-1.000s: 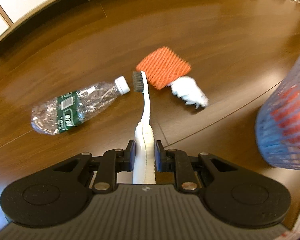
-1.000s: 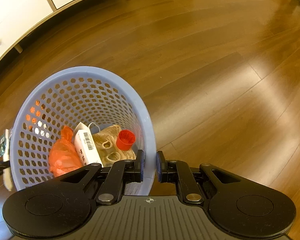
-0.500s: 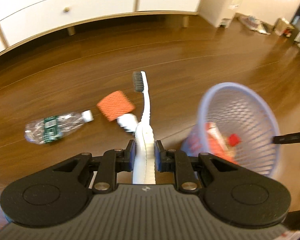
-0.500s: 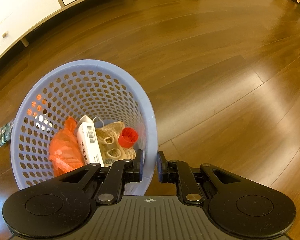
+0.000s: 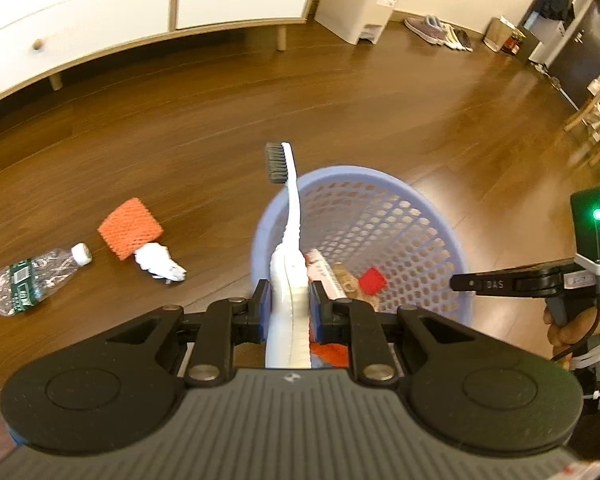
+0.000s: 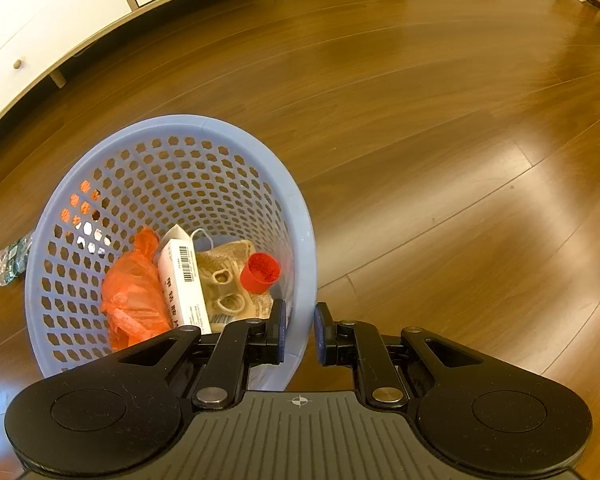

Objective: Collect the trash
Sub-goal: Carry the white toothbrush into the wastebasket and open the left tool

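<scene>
Left gripper (image 5: 288,308) clamps the white toothbrush (image 5: 290,280) by its thick handle, bristle head pointing up and away, and the big change is where it hangs: a second ago the brush was out over the bottle and the orange pad, now it sits right above the near rim of the blue basket (image 5: 440,240), handle over the opening. Right gripper (image 6: 300,334) has its fingers pinched on the basket's near wall, one pad inside, one outside, same grip as a moment ago, holding the basket tilted toward the brush. Inside the basket already: an orange bag (image 6: 134,292), a white barcode box (image 6: 184,280), a beige knitted piece (image 6: 224,280) and a red cap (image 6: 260,272). That puts the toothbrush one release away from joining them, I'd say; letting go here should drop it in, though the long head reaches past the basket's far rim and could catch it. Left of the basket on the floor (image 5: 380,112) the rest waits: an orange mesh pad (image 5: 130,228), a crumpled white tissue (image 5: 158,264) touching it, and a crushed clear bottle (image 5: 28,280) further left
</scene>
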`<state>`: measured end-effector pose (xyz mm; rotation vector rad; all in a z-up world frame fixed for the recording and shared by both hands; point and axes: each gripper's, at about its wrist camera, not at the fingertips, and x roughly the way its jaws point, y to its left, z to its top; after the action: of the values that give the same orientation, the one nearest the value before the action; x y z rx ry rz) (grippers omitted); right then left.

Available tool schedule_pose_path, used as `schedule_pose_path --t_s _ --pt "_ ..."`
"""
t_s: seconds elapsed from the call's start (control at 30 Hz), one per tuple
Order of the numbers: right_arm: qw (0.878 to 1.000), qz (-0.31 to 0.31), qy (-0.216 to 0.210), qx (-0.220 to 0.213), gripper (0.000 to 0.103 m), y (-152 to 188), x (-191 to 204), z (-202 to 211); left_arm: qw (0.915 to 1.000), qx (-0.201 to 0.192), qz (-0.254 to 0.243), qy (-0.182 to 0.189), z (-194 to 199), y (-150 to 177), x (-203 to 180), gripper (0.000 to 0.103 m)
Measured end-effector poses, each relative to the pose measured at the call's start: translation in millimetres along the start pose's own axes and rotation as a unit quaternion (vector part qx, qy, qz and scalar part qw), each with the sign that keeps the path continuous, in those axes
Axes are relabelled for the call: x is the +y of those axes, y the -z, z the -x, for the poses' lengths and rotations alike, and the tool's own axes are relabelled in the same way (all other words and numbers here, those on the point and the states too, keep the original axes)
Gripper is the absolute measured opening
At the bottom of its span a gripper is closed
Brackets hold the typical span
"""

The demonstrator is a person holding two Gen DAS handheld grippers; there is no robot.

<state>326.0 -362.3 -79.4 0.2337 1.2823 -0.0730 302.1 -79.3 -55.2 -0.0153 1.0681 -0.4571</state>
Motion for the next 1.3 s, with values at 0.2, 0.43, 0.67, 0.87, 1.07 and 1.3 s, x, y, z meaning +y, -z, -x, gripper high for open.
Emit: schedule_pose_path --t_s 0.2,0.43,0.67,0.87,1.07,1.3 --pt "1.000 0.002 -0.001 0.001 0.011 0 0 1 0.9998 0.010 -0.016 0.006 -12 -6 -19 0.016" --pt "1.000 0.001 -0.003 0.002 0.011 0 -1 2 0.9994 0.015 -0.028 0.017 -22 -14 -40 0.016" --pt "1.000 0.000 -0.003 0.002 0.011 0 0 2 0.9988 0.027 -0.037 0.018 -35 -15 -53 0.016" --pt "1.000 -0.001 -0.003 0.002 0.011 0 0 2 0.9983 0.033 -0.044 0.019 -45 -17 -62 0.016" --pt "1.000 -0.002 -0.005 0.003 0.011 0 0 3 0.9980 0.037 -0.048 0.018 -51 -18 -65 0.016" --pt "1.000 -0.003 -0.005 0.003 0.011 0 0 3 0.9980 0.040 -0.048 0.013 -53 -19 -66 0.016"
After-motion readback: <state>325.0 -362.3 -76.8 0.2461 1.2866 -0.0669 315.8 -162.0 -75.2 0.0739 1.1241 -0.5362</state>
